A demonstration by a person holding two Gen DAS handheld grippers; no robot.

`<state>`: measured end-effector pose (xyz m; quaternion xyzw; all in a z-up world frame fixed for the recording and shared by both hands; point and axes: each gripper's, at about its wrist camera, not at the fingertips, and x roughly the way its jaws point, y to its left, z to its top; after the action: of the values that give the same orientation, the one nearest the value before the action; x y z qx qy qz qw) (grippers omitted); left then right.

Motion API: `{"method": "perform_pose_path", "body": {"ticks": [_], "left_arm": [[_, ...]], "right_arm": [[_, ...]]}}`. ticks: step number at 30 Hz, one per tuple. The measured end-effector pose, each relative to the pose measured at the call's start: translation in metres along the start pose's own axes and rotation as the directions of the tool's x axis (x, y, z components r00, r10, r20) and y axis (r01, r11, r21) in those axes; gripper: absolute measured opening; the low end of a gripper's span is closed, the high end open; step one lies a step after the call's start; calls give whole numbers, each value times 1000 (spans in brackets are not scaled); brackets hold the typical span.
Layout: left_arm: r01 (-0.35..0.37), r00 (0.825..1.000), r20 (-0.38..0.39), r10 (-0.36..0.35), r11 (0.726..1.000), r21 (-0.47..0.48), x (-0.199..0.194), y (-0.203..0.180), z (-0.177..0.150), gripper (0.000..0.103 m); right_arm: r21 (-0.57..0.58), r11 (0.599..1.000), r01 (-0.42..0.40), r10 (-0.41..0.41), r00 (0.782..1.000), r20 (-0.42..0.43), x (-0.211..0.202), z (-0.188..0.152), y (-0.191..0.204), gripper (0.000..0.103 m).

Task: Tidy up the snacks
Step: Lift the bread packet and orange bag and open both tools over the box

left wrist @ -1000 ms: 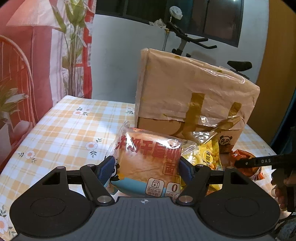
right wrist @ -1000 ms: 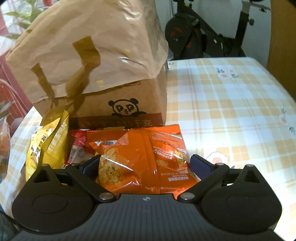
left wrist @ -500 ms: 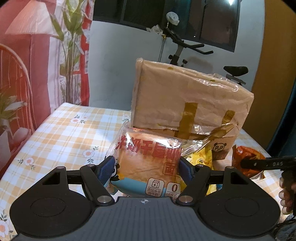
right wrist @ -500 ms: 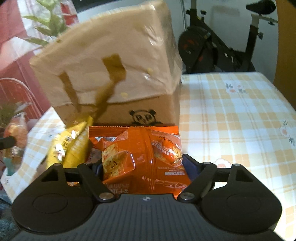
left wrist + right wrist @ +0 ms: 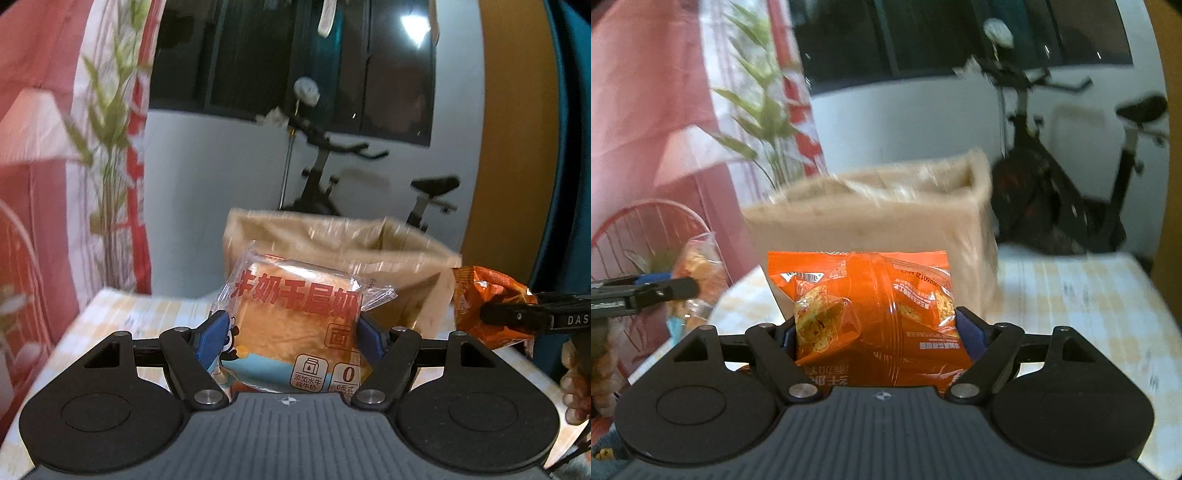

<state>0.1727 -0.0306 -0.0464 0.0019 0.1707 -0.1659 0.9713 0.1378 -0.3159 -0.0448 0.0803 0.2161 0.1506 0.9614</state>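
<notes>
While the left gripper [image 5: 291, 332] has its fingers clamped on the bread packet [image 5: 295, 325] at lower centre and the right gripper [image 5: 882, 328] pinches the orange snack bag [image 5: 871, 306], both held before the open brown box [image 5: 886, 218], slick film could slip or catch the box's rim.

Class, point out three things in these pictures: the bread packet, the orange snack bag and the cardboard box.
bread packet [image 5: 291, 325], left wrist view, on its clear front.
orange snack bag [image 5: 871, 310], right wrist view, on its front face.
cardboard box [image 5: 871, 225], right wrist view, on its near wall.
</notes>
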Motion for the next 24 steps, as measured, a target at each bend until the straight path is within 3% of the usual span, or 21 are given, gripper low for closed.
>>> {"method": "perform_pose_path", "body": {"ticks": [10, 19, 24], "left_arm": [[53, 993, 100, -59, 997, 62, 39, -17, 61, 75], [80, 995, 53, -83, 995, 62, 113, -16, 90, 75], [68, 997, 15, -70, 995, 76, 148, -8, 95, 75]], "right_arm": [[-86, 995, -49, 61, 988, 141, 3, 67, 14, 82], [-126, 992, -3, 24, 986, 165, 64, 108, -6, 82], [-77, 997, -3, 15, 988, 151, 103, 118, -24, 82]]}}
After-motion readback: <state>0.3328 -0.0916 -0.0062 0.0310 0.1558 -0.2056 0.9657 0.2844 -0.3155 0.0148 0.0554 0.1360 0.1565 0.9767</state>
